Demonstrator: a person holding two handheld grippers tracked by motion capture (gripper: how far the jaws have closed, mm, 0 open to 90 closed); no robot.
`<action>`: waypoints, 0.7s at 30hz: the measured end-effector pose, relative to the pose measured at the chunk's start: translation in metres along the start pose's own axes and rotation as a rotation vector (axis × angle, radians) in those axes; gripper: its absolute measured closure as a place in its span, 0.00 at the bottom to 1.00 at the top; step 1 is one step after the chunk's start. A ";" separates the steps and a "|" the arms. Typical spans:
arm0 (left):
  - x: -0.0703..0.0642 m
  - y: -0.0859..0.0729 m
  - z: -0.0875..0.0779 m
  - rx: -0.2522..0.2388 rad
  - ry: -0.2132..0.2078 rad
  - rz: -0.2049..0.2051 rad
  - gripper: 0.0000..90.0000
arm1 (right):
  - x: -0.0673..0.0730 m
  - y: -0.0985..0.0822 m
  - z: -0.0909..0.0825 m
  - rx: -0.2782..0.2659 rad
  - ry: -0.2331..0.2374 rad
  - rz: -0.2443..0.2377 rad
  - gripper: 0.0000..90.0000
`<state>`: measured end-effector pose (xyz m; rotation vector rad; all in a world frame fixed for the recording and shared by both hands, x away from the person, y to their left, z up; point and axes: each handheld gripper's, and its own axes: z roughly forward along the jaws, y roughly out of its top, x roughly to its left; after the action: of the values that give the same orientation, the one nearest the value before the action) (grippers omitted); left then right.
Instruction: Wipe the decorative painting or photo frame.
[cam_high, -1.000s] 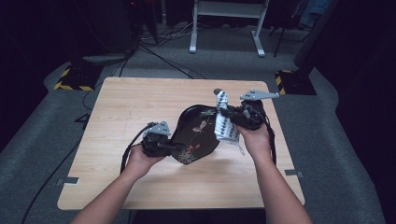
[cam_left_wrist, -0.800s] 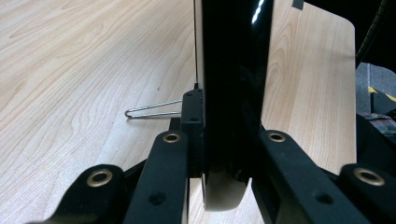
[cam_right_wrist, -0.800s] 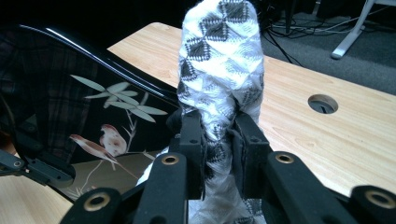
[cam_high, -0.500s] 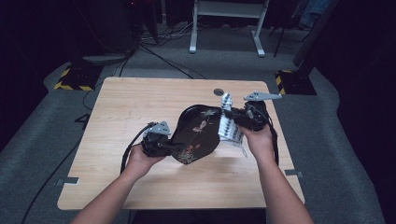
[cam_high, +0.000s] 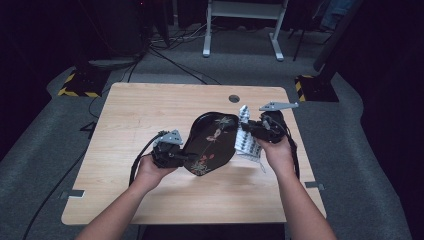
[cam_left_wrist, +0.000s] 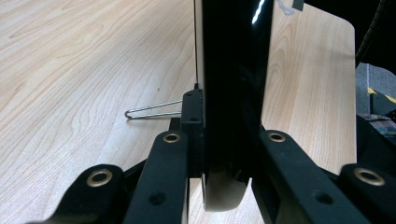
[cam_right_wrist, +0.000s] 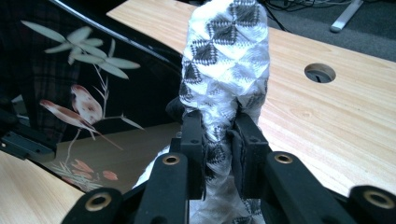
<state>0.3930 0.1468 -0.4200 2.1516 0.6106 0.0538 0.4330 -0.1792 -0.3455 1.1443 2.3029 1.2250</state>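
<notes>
The left gripper (cam_high: 189, 157) is clamping the near-left rim of a glossy black lacquer tray (cam_high: 212, 142), an oval-cornered piece painted with pale bamboo leaves, small reddish birds and flowers. In the high view the tray is sitting near the middle of the light wooden table (cam_high: 140, 115), tilted so that its decorated face is turning up toward the camera. In the left gripper view the tray's edge (cam_left_wrist: 233, 93) is standing as a smooth, mirror-black band between the 2 matte black jaws, which are pressing on it from both sides; its pale rounded underside is showing at the bottom. A thin bent wire loop (cam_left_wrist: 152, 112) is jutting out beside the left jaw, over the grained tabletop.

The right gripper (cam_high: 246, 131) is pinching a white cloth (cam_high: 246, 137) with a grey quilted diamond pattern, soft and bunched, just beside the tray's right edge. In the right gripper view the cloth (cam_right_wrist: 226, 60) is rising as a puffy, stitched column from between the jaws, which are squeezing it tightly, while the painted tray (cam_right_wrist: 88, 84) is lying right next to it on the left. A round cable hole (cam_right_wrist: 319, 73) is cut into the smooth wood beyond. A hand (cam_high: 277, 155) is wrapping around the right gripper's body.
</notes>
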 end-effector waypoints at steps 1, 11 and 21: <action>0.000 0.000 0.000 0.001 0.001 0.001 0.89 | 0.000 0.000 0.001 0.004 -0.001 0.000 0.86; -0.001 0.000 0.000 0.003 0.005 0.003 0.89 | -0.001 -0.006 0.009 0.059 0.004 -0.001 0.86; -0.001 0.001 0.000 0.006 0.009 0.005 0.88 | -0.003 -0.012 0.019 0.120 0.015 0.006 0.86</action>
<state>0.3923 0.1456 -0.4195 2.1599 0.6110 0.0649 0.4397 -0.1749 -0.3663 1.1860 2.4145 1.1134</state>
